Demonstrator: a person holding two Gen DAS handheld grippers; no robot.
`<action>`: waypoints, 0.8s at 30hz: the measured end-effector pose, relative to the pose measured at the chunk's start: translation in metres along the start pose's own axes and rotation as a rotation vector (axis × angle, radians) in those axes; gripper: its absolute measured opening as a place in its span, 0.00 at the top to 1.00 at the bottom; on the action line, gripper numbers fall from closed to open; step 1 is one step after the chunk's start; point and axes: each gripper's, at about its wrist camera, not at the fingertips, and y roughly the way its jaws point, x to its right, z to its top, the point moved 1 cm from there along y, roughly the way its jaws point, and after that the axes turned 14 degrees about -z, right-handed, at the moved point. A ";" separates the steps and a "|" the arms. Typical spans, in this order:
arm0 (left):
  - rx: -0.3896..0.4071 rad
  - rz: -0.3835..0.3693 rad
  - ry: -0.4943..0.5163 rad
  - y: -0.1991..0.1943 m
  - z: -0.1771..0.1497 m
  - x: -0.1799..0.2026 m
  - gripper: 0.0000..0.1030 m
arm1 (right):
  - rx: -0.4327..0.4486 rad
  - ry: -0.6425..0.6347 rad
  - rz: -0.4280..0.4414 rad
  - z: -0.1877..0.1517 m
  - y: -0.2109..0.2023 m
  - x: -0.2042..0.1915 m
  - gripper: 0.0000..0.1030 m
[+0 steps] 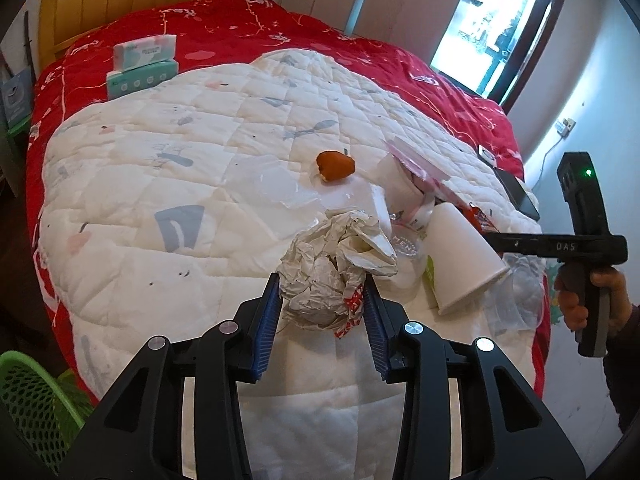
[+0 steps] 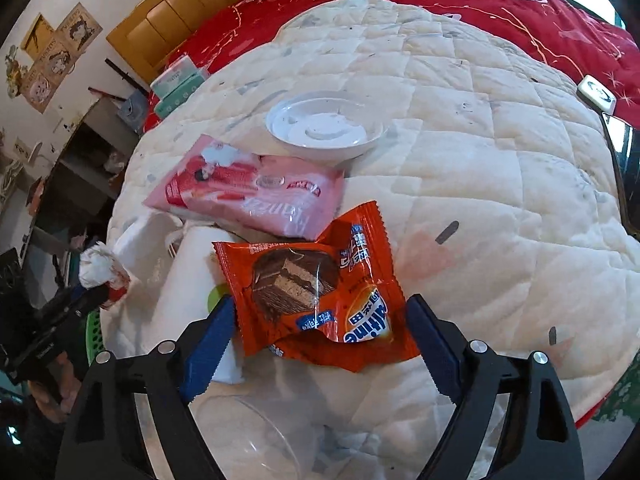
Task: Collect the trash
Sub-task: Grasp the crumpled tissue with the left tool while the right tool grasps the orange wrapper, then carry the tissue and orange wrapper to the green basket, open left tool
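Observation:
My left gripper is shut on a crumpled white paper wad, held above the white quilt; the wad also shows in the right wrist view. My right gripper is open, its blue pads on either side of an orange chocolate-cake wrapper lying on the trash pile. A pink snack wrapper, a white paper cup on its side, a clear plastic lid and an orange food scrap lie on the quilt.
A green mesh basket stands at the bed's near left edge. Tissue packs lie on the red bedspread near the headboard. A clear plastic cup lies under my right gripper. A dark phone lies at the quilt's right edge.

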 end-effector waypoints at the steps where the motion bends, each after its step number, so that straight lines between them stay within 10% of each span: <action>1: 0.003 0.002 -0.003 -0.001 0.000 -0.001 0.62 | 0.008 -0.010 -0.015 -0.001 0.000 -0.002 0.19; 14: 0.035 0.001 -0.024 -0.020 -0.004 -0.001 0.62 | 0.058 -0.020 -0.092 -0.006 -0.014 0.002 0.71; 19: 0.054 0.005 -0.035 -0.034 -0.009 -0.003 0.62 | 0.063 -0.036 -0.125 -0.011 -0.018 -0.001 0.69; 24: 0.071 0.017 -0.059 -0.044 -0.011 -0.012 0.62 | 0.064 -0.059 -0.146 -0.011 -0.018 -0.001 0.44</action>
